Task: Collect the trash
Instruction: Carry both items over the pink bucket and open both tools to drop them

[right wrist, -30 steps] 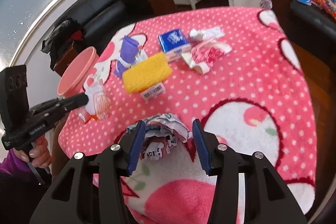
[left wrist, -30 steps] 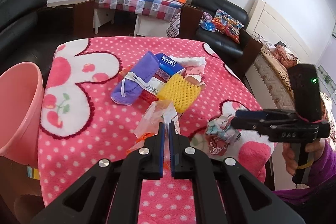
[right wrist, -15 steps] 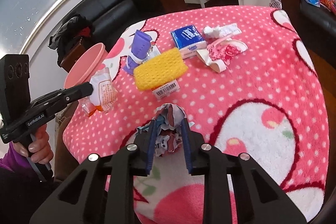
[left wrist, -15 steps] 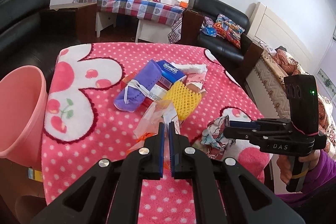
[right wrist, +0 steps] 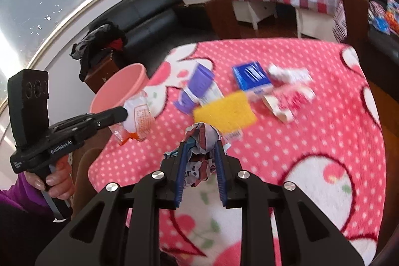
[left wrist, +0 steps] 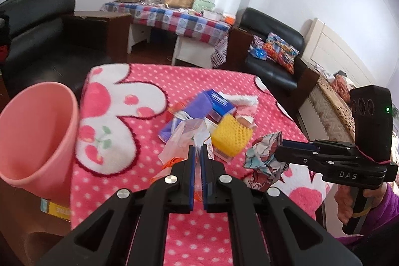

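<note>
Nearby, a pink bin stands beside the trash-strewn blanket.

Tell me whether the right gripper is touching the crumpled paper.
Touching. The right wrist view shows the right gripper with both blue pads pressed into the crumpled paper, which bulges out between them.

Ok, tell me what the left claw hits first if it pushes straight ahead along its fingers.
Probably the yellow foam net and the purple pack on the pink blanket. The left claw already holds a clear plastic wrapper. Depth is hard to judge.
</note>
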The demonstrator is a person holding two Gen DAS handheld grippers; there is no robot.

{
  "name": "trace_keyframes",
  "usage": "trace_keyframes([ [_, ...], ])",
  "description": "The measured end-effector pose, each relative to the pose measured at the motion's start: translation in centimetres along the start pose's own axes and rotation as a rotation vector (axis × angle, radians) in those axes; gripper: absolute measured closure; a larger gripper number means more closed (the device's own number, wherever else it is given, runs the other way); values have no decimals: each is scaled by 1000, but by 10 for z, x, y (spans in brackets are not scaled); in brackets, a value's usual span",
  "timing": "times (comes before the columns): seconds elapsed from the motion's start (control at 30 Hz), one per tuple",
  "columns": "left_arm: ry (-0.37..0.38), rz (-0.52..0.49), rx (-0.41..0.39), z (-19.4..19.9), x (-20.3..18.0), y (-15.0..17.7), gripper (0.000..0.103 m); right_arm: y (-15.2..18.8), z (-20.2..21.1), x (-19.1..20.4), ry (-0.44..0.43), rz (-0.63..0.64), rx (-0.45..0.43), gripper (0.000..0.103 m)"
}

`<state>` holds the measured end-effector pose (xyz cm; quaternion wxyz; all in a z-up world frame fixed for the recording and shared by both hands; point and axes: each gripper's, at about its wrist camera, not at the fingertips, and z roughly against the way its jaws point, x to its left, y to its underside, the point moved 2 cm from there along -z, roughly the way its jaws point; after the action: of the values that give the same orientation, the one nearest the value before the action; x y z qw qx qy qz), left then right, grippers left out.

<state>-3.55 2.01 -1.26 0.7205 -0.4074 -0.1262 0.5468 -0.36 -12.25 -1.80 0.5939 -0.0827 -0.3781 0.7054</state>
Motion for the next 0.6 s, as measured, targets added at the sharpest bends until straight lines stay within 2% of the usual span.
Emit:
trace_keyframes([
  [0.23,-89,37,-78,26,27,-6,100,-36,-26,44,-46,98,-32,80],
  [0.6,-322,171,-222,81,107,-15,99,-88,-89,130,-130,236,-50,80],
])
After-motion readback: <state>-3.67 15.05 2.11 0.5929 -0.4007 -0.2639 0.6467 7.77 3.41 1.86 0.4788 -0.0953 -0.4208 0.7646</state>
